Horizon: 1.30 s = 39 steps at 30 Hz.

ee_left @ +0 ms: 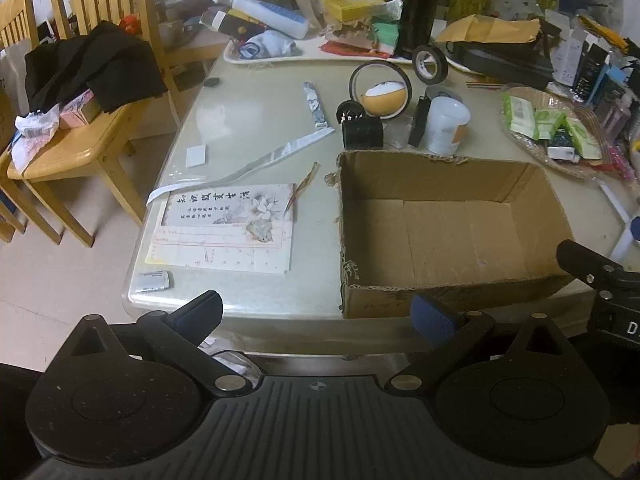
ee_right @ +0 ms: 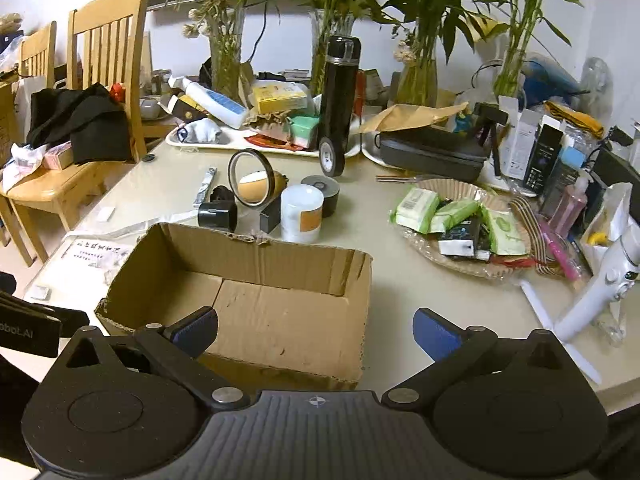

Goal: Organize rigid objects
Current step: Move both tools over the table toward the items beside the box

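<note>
Left wrist view: cardboard box (ee_left: 448, 232) lies crosswise; both grippers (ee_left: 316, 312) (ee_right: 316, 330) spread, unladen.

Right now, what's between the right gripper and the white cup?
The open cardboard box, with nothing visible inside it, sits between the right gripper and the white cup; the right wrist view shows this. Jaws open, holding nothing.

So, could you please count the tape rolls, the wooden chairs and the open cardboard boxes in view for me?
Tape rolls: 3 - thin brown ring, black roll, grey roll
Wooden chairs: 2 - near chair, far chair
Open cardboard boxes: 1 - open cardboard box
Total: 6
</note>
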Each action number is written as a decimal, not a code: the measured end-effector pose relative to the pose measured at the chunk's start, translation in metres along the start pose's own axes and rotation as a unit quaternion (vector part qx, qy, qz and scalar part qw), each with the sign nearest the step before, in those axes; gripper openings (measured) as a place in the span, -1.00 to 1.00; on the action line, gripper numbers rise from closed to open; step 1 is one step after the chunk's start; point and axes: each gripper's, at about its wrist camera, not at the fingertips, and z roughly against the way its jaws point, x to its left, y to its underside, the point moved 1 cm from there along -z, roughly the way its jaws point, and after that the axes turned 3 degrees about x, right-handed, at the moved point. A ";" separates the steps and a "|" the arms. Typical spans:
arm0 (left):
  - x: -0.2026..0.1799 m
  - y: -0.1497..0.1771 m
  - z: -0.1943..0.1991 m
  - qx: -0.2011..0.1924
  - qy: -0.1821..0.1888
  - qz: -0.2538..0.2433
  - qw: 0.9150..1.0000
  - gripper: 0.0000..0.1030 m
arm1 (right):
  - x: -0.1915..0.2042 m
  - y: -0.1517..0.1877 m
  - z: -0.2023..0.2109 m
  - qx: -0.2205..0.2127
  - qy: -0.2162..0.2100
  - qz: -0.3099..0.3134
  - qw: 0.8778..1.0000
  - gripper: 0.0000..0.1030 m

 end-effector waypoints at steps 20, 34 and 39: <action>-0.013 -0.018 0.009 -0.027 0.020 -0.014 0.999 0.99 | 0.000 -0.007 -0.036 0.128 -0.023 0.002 0.991 1.00; -0.010 -0.044 0.006 -0.017 0.047 -0.018 0.999 0.99 | -0.011 -0.030 -0.055 0.141 -0.033 -0.006 0.989 1.00; -0.010 -0.059 0.010 -0.027 0.056 -0.020 0.998 0.99 | -0.018 -0.038 -0.061 0.139 -0.032 -0.011 0.990 1.00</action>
